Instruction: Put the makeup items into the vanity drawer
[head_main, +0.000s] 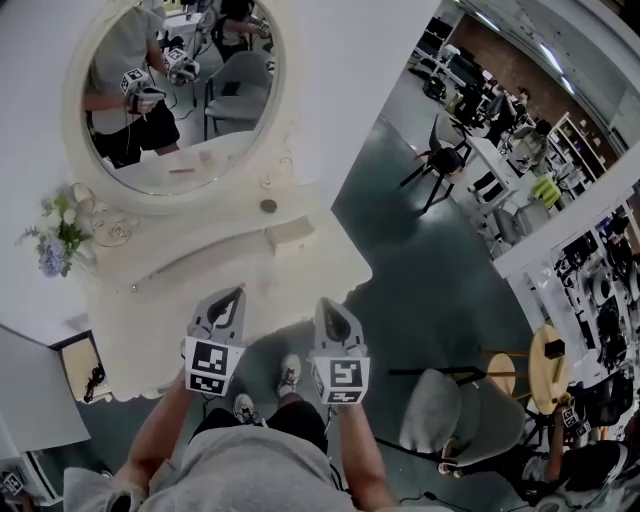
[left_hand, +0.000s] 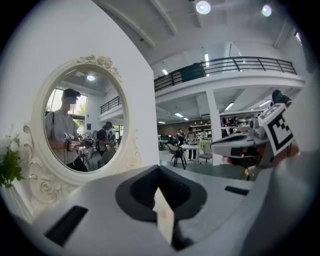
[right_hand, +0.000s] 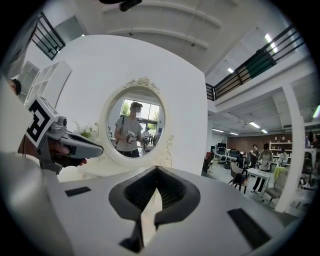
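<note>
The white vanity table (head_main: 230, 290) stands below an oval mirror (head_main: 180, 90). Near the mirror's foot lie a small round dark item (head_main: 268, 206) and a cream box (head_main: 290, 237). Both grippers hover side by side over the table's front edge, pointing at the mirror. My left gripper (head_main: 230, 298) (left_hand: 161, 200) has its jaws together with nothing between them. My right gripper (head_main: 328, 310) (right_hand: 156, 192) is likewise shut and empty. Each gripper view shows the other gripper at its side, and the mirror (left_hand: 82, 130) (right_hand: 136, 127) ahead. No drawer front shows.
A flower bunch (head_main: 60, 235) and a glass piece (head_main: 115, 232) sit at the table's left. A dark-lined open compartment (head_main: 85, 368) lies by the left corner. A grey chair (head_main: 455, 415) and a round stool (head_main: 545, 365) stand to the right. People work at desks beyond.
</note>
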